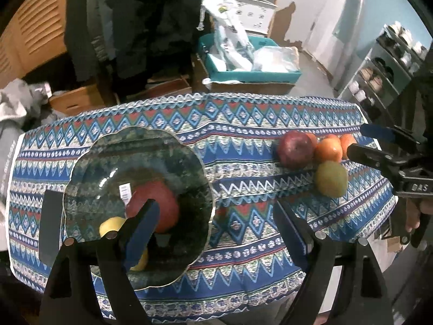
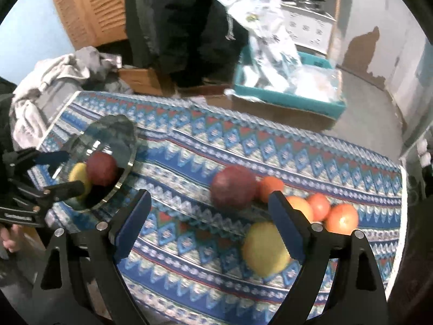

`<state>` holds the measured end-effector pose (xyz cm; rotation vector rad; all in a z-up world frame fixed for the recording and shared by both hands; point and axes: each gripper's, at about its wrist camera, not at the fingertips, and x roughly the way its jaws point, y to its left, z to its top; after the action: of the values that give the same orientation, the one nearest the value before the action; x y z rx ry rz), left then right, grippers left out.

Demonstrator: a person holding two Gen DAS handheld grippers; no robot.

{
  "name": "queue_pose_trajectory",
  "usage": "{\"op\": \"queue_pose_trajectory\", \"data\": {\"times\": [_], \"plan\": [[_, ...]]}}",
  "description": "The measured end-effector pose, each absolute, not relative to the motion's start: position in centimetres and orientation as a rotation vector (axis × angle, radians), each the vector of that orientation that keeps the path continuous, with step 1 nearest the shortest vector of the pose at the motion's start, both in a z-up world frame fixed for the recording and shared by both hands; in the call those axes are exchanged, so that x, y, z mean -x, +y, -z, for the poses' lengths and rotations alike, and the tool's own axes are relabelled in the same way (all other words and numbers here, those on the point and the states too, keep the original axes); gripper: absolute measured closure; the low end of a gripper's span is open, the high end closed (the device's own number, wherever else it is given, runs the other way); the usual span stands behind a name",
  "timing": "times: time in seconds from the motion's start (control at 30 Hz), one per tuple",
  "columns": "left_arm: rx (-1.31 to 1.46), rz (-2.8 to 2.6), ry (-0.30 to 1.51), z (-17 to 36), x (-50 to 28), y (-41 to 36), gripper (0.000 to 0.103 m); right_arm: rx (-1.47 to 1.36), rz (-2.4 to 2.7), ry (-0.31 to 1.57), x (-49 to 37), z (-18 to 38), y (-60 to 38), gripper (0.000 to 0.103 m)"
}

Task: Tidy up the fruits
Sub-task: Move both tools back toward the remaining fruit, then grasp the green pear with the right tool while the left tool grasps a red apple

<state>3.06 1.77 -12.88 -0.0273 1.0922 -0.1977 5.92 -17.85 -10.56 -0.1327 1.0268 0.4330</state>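
The left tongs (image 1: 216,233) stand apart and empty above the near rim of the glass bowl (image 1: 108,157), where a red apple (image 1: 154,203) and a yellow fruit (image 1: 113,224) lie touching. The right tongs (image 2: 208,227) are apart too, gripping nothing, over the loose fruit: a red apple (image 2: 232,187), four oranges (image 2: 342,218) and a green-yellow fruit (image 2: 265,249) clustered at the other end of the counter (image 2: 189,257), well apart from the bowl. Beyond the patterned cloth, a teal bin (image 2: 289,100) holds plastic bags.
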Motion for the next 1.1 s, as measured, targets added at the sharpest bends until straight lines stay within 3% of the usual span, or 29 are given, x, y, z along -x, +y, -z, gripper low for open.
{"op": "queue_pose_trajectory", "data": {"times": [0.4,1.1], "plan": [[-0.090,0.258,1.117,14.1,-3.8,-3.3,0.016,0.079,-0.351,1.144,-6.5,14.7,-23.4,0.015],[-0.193,0.294,1.195,19.0,-5.6,-6.9,0.016,0.098,-0.318,1.312,-7.3,22.6,-24.4,0.015]]}}
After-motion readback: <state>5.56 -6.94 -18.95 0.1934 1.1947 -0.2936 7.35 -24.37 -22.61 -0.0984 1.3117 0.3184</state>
